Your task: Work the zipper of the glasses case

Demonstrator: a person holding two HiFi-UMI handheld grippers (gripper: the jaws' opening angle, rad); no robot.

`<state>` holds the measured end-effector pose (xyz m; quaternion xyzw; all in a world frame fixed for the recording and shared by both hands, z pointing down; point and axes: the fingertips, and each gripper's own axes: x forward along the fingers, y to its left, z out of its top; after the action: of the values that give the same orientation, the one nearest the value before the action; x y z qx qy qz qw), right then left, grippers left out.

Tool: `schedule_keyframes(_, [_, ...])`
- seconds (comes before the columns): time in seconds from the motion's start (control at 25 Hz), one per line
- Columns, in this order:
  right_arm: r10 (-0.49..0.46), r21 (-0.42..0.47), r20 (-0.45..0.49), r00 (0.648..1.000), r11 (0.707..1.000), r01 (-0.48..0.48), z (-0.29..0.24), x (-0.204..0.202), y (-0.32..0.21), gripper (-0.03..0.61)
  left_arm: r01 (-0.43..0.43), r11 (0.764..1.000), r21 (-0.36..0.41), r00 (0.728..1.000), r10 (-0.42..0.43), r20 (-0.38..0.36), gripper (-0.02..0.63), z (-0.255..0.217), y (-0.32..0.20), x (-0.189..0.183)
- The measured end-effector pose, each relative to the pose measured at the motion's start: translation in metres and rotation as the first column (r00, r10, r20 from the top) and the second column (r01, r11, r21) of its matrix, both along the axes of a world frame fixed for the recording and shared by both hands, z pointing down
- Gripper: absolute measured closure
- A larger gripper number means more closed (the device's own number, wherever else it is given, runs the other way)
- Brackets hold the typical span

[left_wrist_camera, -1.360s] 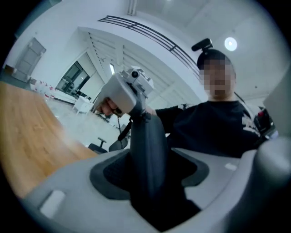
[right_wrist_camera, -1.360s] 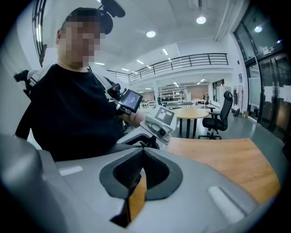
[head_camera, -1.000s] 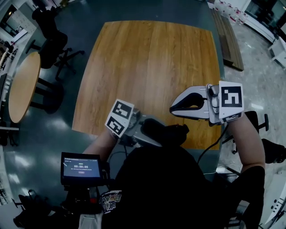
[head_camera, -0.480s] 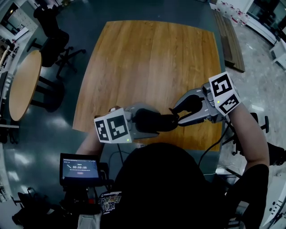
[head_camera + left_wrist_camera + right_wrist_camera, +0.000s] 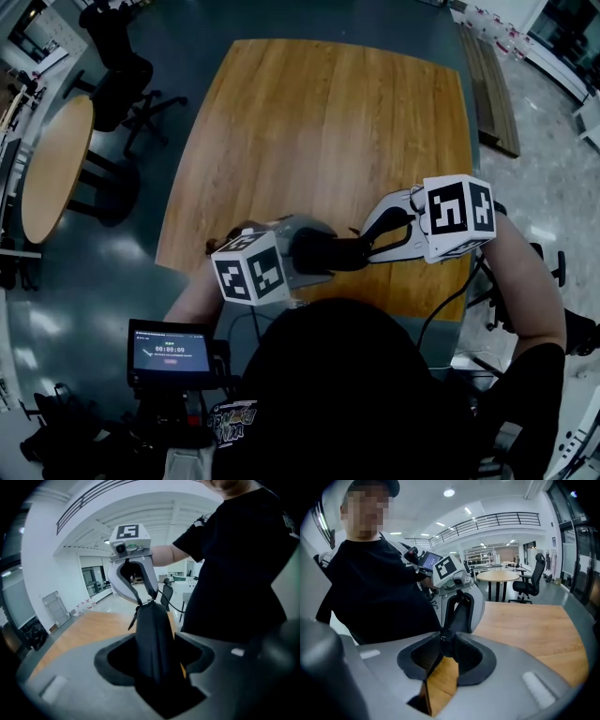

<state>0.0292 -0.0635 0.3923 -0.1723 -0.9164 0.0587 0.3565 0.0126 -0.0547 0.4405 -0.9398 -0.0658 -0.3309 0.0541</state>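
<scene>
- The head view is dimly but evenly lit; pale glare patches are seen on the floor (image 5: 117,251).
- Straight lines are bent towards every edge, and black corners are left in both gripper views.
- Ceiling lights (image 5: 449,492) are blown out to white.
- The glasses case (image 5: 152,644) is rendered almost black, and the nearest foreground is blurred.

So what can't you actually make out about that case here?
- Whether the zipper pull is what's pinched: too small and dark in every view. The right gripper, its jaws just closing, grips the glasses case at its tip and covers it.
- How far the zipper is open: in the left gripper view the left gripper clamps the case's body, hiding the seam.
- Case's underside: in the head view, hidden by both grippers.
</scene>
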Motion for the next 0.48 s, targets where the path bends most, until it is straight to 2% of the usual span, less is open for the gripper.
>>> schedule_keyframes(0.12, [-0.008, -0.001, 0.01, 1.0, 1.0, 0.008, -0.004, 0.002, 0.003, 0.482, 0.001, 1.0, -0.004, 1.0, -0.001, -0.019, 0.354, -0.003, 0.001, 0.001])
schedule_keyframes(0.24, [0.033, -0.068, 0.059, 0.998, 0.997, -0.029, -0.011, 0.003, -0.002, 0.492, 0.003, 1.0, 0.022, 0.999, -0.002, -0.038, 0.354, -0.007, -0.001, 0.003])
schedule_keyframes(0.32, [0.064, -0.124, 0.085, 0.994, 0.991, -0.054, -0.015, 0.004, -0.005, 0.495, 0.006, 0.999, 0.054, 0.999, -0.003, -0.048, 0.354, -0.01, -0.003, 0.003])
schedule_keyframes(0.48, [0.101, -0.195, 0.11, 0.989, 0.978, -0.078, -0.017, 0.009, -0.006, 0.528, -0.011, 0.988, 0.157, 1.0, 0.014, -0.013, 0.354, -0.006, -0.005, 0.004])
